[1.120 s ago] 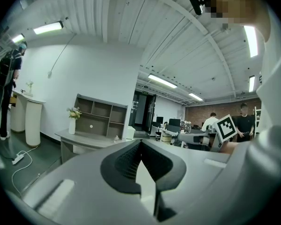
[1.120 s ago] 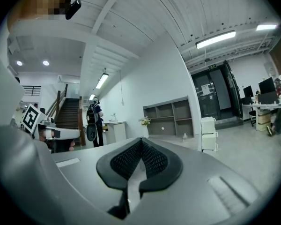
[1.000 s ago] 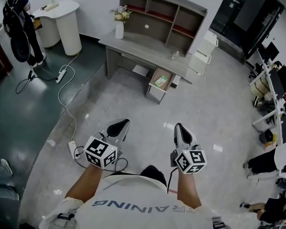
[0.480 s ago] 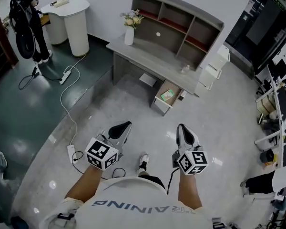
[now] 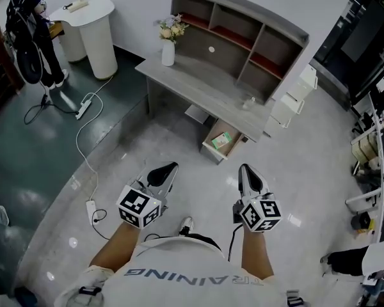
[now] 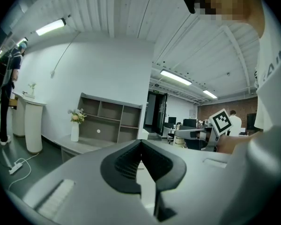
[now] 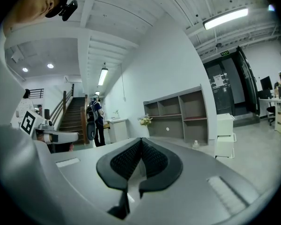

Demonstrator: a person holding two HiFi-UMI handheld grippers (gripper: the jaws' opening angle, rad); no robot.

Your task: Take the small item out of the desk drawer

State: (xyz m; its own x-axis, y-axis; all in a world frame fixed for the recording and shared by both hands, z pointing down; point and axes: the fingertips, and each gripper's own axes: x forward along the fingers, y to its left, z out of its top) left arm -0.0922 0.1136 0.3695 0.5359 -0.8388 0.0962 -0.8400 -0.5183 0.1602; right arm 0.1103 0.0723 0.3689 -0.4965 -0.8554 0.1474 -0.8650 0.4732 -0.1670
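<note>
The grey desk [image 5: 198,85] with its shelf unit stands ahead of me on the floor. Under its right end a drawer [image 5: 212,151] is pulled out. A small green item [image 5: 221,140] lies inside it. My left gripper [image 5: 166,169] and right gripper [image 5: 243,170] are held side by side at waist height, well short of the drawer. Both are shut with nothing between the pads. In the left gripper view the left gripper [image 6: 140,143] points at the desk top [image 6: 77,146]. In the right gripper view the right gripper [image 7: 141,142] points toward the shelf unit [image 7: 178,114].
A white vase of flowers [image 5: 168,50] and a small bottle [image 5: 249,102] stand on the desk. White drawer units [image 5: 296,96] flank its right end. A round white counter [image 5: 93,25], a person [image 5: 27,27] and a power strip with cable [image 5: 83,107] are at the left.
I have walked toward the desk: it and the open drawer sit lower and larger in the head view. Both grippers stay shut and side by side.
</note>
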